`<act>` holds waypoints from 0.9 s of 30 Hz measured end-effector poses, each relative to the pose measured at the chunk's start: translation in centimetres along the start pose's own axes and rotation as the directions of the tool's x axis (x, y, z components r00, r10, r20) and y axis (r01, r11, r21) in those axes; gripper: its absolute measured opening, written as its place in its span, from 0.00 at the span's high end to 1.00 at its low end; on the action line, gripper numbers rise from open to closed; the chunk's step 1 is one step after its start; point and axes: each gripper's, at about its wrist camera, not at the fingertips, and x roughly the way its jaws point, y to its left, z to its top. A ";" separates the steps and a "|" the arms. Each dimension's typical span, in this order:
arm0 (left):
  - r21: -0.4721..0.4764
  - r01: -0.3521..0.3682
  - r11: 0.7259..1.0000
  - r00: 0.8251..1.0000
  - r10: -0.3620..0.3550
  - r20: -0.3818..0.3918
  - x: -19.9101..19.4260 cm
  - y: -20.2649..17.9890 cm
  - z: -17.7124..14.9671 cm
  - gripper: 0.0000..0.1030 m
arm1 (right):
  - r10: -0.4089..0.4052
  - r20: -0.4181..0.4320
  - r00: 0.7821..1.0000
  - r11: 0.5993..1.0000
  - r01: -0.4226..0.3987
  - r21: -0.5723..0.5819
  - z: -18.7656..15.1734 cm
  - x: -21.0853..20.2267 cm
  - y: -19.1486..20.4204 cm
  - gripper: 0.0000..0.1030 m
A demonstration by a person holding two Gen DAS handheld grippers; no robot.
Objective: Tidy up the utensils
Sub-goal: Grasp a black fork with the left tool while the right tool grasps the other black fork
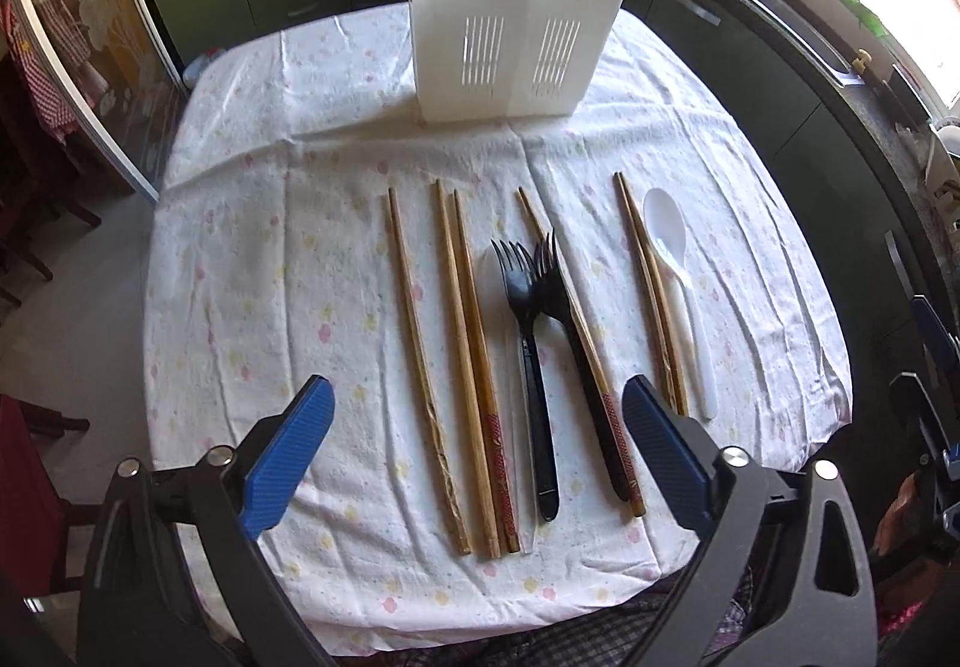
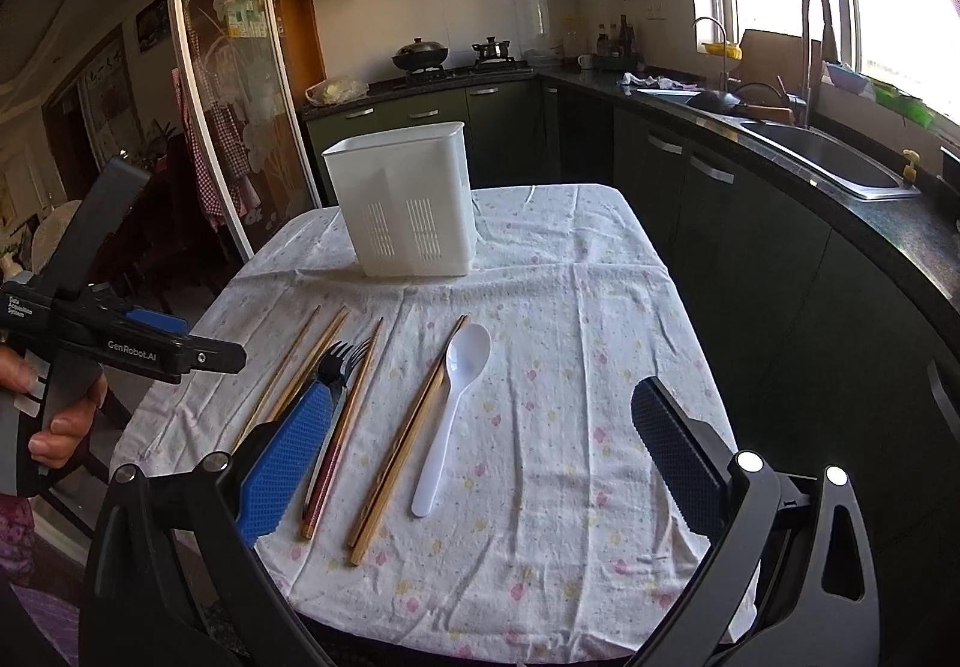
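Jaws spread wide on my left gripper (image 1: 477, 445) and right gripper (image 2: 483, 463), both empty above the counter (image 2: 570, 307). Chopsticks (image 1: 456, 355), black forks (image 1: 528, 343) and white spoon (image 2: 450, 409) lie in a row; white utensil holder (image 1: 510, 25) stands upright behind them.

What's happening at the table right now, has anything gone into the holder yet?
Nothing has been picked up yet. A person holds both tools above the near edge: the left gripper and the right gripper are open and empty. Chopsticks, two black forks and a white spoon lie in a row on the tablecloth. The white holder stands upright at the far end; its inside cannot be seen.
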 end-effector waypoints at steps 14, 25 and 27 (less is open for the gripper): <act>0.008 0.075 0.997 0.981 -0.072 -0.178 4.3 -3.6 1.7 0.52 | 0.099 -0.053 0.994 0.992 -0.095 0.083 1.4 2.1 -1.0 0.30; 0.000 0.092 0.996 0.967 -0.089 -0.239 7.1 -4.7 2.5 0.66 | 0.072 -0.094 0.993 0.996 -0.066 0.059 1.6 3.9 -0.6 0.47; -0.001 0.067 0.998 0.970 -0.066 -0.236 7.3 -4.4 2.6 0.68 | 0.067 -0.088 0.994 0.996 -0.062 0.063 1.6 3.8 -1.0 0.47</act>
